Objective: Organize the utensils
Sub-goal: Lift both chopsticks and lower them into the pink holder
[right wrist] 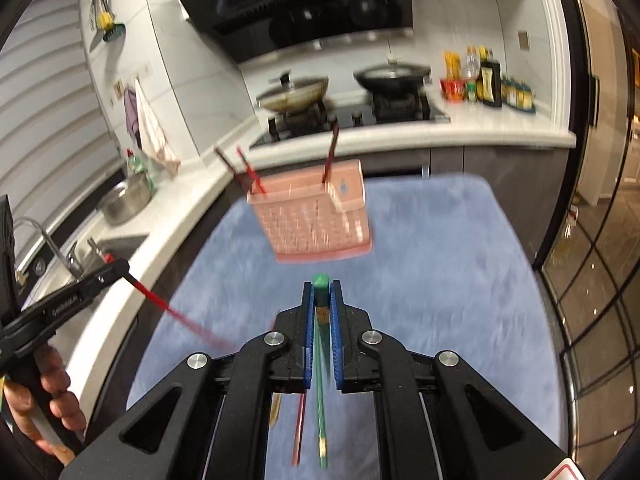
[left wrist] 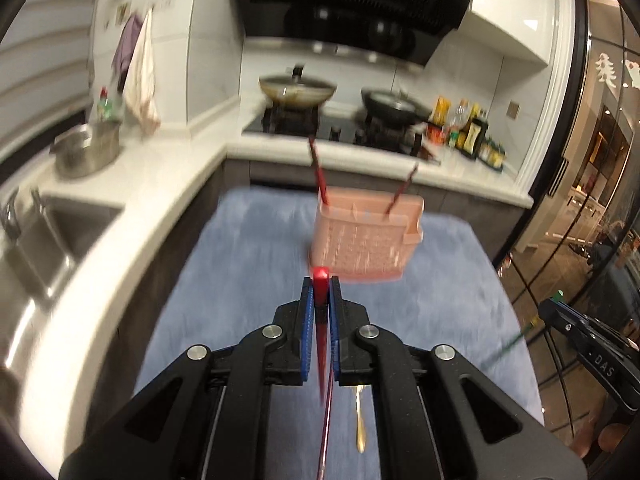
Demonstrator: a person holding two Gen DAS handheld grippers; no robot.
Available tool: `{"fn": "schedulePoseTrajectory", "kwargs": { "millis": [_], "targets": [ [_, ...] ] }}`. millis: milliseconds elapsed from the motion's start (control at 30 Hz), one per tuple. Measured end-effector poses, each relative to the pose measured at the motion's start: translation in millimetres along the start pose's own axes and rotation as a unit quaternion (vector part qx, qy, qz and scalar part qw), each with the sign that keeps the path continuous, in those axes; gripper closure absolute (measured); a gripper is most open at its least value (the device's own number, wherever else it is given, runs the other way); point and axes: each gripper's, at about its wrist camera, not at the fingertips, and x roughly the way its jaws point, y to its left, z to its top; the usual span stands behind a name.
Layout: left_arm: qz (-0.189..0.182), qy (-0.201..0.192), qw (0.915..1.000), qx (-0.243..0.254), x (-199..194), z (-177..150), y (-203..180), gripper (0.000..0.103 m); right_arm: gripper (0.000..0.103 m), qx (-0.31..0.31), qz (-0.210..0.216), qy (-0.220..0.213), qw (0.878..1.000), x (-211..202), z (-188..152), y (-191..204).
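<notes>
pink basket (left wrist: 366, 240) waits ahead; left gripper (left wrist: 321, 292) pinches a red chopstick (left wrist: 321, 300), right gripper (right wrist: 321, 296) pinches a green chopstick (right wrist: 320, 308). blur hides the compartments, probably; lower each tip-first, one after the other.

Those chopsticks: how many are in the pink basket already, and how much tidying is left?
Done: at least two, perhaps three, dark red chopsticks stand in the pink basket. In hand: the left tool is shut on a red chopstick, the right tool on a green chopstick. Left: a gold spoon and another red stick lie on the blue cloth.
</notes>
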Motion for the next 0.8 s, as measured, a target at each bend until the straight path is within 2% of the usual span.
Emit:
{"fn": "schedulePoseTrajectory", "kwargs": {
  "millis": [300,533,667,800],
  "targets": [
    [-0.008,-0.067,0.9977,0.005,-1,95,-18,0.096,0.095,-0.006,0.024,-0.07,0.997,2,95,8],
    [-0.01,-0.113,0.9936,0.0,18,165,-32,0.096,0.095,0.001,0.037,-0.125,0.991,19,171,15],
    [-0.012,-0.13,0.9914,-0.001,37,189,-33,0.096,0.095,0.002,0.042,-0.139,0.989,41,205,20],
    [-0.005,-0.125,0.9922,-0.003,65,196,-30,0.096,0.095,0.008,0.038,-0.127,0.991,77,217,18]
  ]
}}
